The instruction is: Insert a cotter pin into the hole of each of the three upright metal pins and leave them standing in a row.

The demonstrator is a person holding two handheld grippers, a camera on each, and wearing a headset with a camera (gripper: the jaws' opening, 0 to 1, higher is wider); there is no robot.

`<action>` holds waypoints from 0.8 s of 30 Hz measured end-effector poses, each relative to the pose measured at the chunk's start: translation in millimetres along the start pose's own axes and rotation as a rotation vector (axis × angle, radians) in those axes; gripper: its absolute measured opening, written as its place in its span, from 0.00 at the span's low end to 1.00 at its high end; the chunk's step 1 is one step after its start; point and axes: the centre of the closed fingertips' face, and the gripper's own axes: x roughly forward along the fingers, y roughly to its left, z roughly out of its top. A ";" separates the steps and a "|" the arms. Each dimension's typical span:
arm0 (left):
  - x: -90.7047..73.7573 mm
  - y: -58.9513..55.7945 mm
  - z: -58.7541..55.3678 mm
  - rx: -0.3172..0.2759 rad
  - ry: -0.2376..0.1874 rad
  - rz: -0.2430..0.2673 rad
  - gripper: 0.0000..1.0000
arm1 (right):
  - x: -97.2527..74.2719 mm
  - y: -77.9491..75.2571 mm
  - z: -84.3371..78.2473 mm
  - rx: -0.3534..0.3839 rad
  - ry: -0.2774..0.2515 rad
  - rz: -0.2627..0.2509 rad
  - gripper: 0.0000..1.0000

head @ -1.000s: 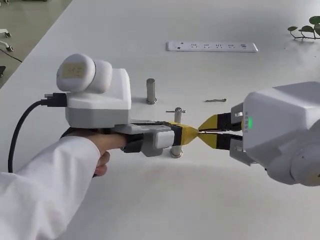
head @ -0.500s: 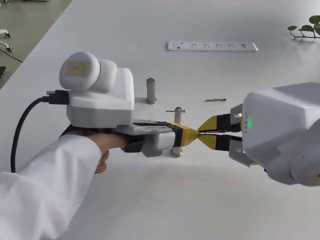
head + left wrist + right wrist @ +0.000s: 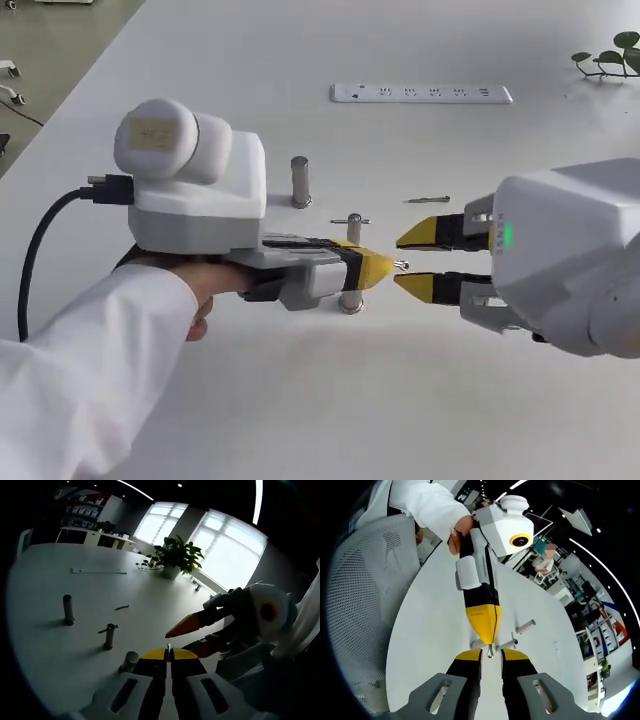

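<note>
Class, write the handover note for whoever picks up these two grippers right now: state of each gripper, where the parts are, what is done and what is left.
The left gripper is shut on a held cotter pin, whose end pokes out past the tips.
The right gripper is open, jaws either side of that end, not gripping.
Three pins stand in a row on the table. The far pin and near pin look bare. The middle pin has a fitted cotter pin.
A loose cotter pin lies on the table.
Done: one of three. Left: far and near pins.
</note>
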 end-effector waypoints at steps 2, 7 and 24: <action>-1.3 0.7 0.6 0.050 -0.001 0.005 0.00 | -0.8 2.2 -1.6 0.029 -0.004 0.017 0.07; -4.8 -4.1 -1.4 0.161 0.017 -0.025 0.00 | -3.6 10.2 -9.7 0.240 -0.043 0.115 0.13; -13.6 -30.0 -1.5 0.554 0.006 -0.176 0.00 | -13.5 28.2 2.6 0.429 -0.154 0.288 0.09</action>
